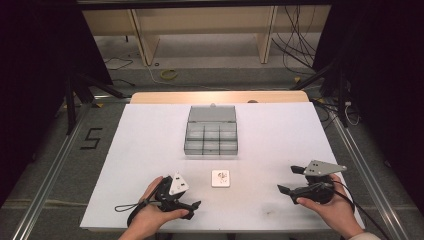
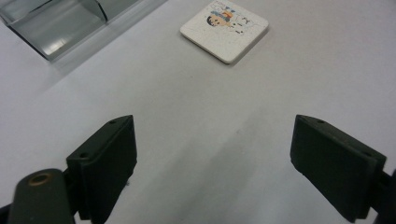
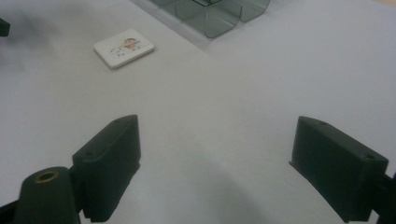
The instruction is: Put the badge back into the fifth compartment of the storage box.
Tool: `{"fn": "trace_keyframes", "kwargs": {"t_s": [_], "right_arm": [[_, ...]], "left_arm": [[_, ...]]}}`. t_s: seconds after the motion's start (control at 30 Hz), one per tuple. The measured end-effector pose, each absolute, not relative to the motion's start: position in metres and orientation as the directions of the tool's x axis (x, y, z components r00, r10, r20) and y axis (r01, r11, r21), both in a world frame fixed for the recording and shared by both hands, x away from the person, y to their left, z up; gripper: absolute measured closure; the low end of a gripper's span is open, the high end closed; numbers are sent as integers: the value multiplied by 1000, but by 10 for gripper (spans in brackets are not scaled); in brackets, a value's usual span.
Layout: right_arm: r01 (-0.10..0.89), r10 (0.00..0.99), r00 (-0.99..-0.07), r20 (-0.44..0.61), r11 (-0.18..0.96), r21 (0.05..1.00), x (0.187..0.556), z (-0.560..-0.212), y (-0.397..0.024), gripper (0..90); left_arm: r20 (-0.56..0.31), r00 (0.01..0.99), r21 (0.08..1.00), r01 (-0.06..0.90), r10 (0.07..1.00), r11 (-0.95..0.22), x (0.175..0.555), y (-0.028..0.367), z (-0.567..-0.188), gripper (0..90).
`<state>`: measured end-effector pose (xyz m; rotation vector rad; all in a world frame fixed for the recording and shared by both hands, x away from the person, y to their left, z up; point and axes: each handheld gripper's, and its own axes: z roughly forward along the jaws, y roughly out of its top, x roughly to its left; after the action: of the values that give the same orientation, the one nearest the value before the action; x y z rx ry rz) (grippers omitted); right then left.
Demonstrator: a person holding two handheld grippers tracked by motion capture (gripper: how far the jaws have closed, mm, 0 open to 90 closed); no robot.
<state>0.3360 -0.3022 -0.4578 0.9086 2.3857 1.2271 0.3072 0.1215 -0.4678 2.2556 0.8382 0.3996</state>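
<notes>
Both hand-held grippers, left and right, rest low over the table with jaws wide apart, holding nothing. Between them lies a small picture tile, likely awaiting pickup, near the open compartment box.

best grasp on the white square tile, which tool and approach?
The tile lies flat and thin on the table, so probably from above, jaws across two opposite straight edges. The left tool looks nearer, open and empty; the right tool is open too.

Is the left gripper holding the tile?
No: the left gripper stands open over bare table, with the printed square tile lying apart, farther ahead.
</notes>
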Motion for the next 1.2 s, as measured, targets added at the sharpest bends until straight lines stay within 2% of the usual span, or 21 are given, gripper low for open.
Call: {"fn": "trace_keyframes", "kwargs": {"t_s": [0.67,1.2], "right_arm": [[404,672,-740,14,427,809,337,-459,-302,162],[406,669,-743,14,434,804,339,-460,-302,162]], "left_arm": [[42,777,709,420,628,-567,313,106,-465,125],[55,820,693,379,570,-613,332,76,-468,118]]}}
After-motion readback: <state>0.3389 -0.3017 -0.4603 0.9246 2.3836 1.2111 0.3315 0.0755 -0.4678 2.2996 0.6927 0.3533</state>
